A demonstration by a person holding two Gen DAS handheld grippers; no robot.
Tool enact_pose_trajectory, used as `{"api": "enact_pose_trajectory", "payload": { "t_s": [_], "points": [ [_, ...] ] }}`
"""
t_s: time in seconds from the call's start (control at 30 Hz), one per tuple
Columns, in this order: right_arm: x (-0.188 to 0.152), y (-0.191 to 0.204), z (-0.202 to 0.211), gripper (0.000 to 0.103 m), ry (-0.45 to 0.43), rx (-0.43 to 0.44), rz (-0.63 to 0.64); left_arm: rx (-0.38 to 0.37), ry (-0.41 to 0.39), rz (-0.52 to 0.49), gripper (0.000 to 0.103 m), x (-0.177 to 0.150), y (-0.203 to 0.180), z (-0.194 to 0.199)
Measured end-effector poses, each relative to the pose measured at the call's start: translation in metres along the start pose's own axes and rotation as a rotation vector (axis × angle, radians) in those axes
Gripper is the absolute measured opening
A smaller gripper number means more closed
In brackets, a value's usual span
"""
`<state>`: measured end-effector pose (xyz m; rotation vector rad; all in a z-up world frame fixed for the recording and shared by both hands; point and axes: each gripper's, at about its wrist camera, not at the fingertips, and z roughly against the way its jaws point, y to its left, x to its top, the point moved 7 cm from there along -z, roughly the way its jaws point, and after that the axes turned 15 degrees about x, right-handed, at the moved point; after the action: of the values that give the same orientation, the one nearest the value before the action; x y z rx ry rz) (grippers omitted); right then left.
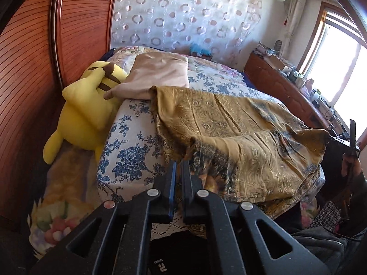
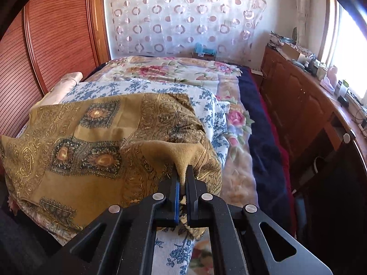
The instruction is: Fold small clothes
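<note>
- A bed (image 1: 128,142) covered by a white quilt with blue flowers is seen filling the middle of both views; a ribbed wooden headboard (image 1: 29,91) stands at its left side.
- A mustard-gold patterned cloth (image 1: 240,135) is spread over the near part of the bed, on top of the blue-flowered quilt, with its near edge hanging toward the grippers.
- A yellow plush toy (image 1: 84,110) is laid between the bed and the headboard, beside a beige folded blanket (image 1: 158,75) that rests on the bed beyond the cloth.
- A wooden cabinet (image 2: 298,105) is set along the right side of the bed, under the window.
- The right gripper (image 2: 182,176) is closed on a bunched corner of the cloth, which is pinched and lifted off the bed between its jaws.
- The left gripper (image 1: 178,167) is held at the cloth's near fringed edge; its jaws are nearly closed, a slim gap is seen, and whether fabric is caught cannot be told.
</note>
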<state>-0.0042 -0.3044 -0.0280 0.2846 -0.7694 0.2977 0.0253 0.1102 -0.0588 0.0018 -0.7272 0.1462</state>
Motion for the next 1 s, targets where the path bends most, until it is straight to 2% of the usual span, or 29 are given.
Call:
{"api": "enact_pose_trajectory", "payload": {
  "t_s": [0.03,0.1,0.2,0.33,0.37,0.5,0.6,0.77,1.0],
  "points": [
    [-0.001,-0.001,0.0,0.002,0.007,-0.002,-0.001,0.004,-0.004,-0.005,0.019,0.0,-0.001,-0.002],
    [-0.002,-0.002,0.0,0.003,0.017,-0.004,-0.002,0.005,-0.014,-0.012,0.025,0.003,-0.005,-0.006],
    [-0.001,-0.001,0.003,0.008,0.017,-0.006,0.004,-0.012,-0.021,-0.011,0.043,0.011,-0.01,-0.011],
    [0.001,-0.001,0.007,0.04,-0.003,0.001,0.008,-0.038,-0.036,0.001,0.044,0.022,-0.013,-0.014],
    [0.0,-0.002,0.006,0.042,-0.006,-0.001,0.007,-0.04,-0.04,0.001,0.044,0.025,-0.014,-0.014],
    [-0.002,-0.002,0.006,0.043,-0.029,-0.008,0.003,-0.025,0.0,-0.01,0.044,0.023,-0.018,-0.036],
    [-0.003,0.0,0.008,0.043,-0.05,-0.015,0.012,-0.007,0.058,-0.015,0.044,0.008,-0.018,-0.054],
    [0.001,0.017,0.004,0.047,-0.086,0.029,0.039,0.004,0.127,-0.005,0.044,-0.018,-0.014,-0.073],
    [0.009,0.045,-0.019,0.048,-0.09,0.092,0.071,0.013,0.111,-0.002,0.044,-0.025,-0.019,-0.073]
  ]
}}
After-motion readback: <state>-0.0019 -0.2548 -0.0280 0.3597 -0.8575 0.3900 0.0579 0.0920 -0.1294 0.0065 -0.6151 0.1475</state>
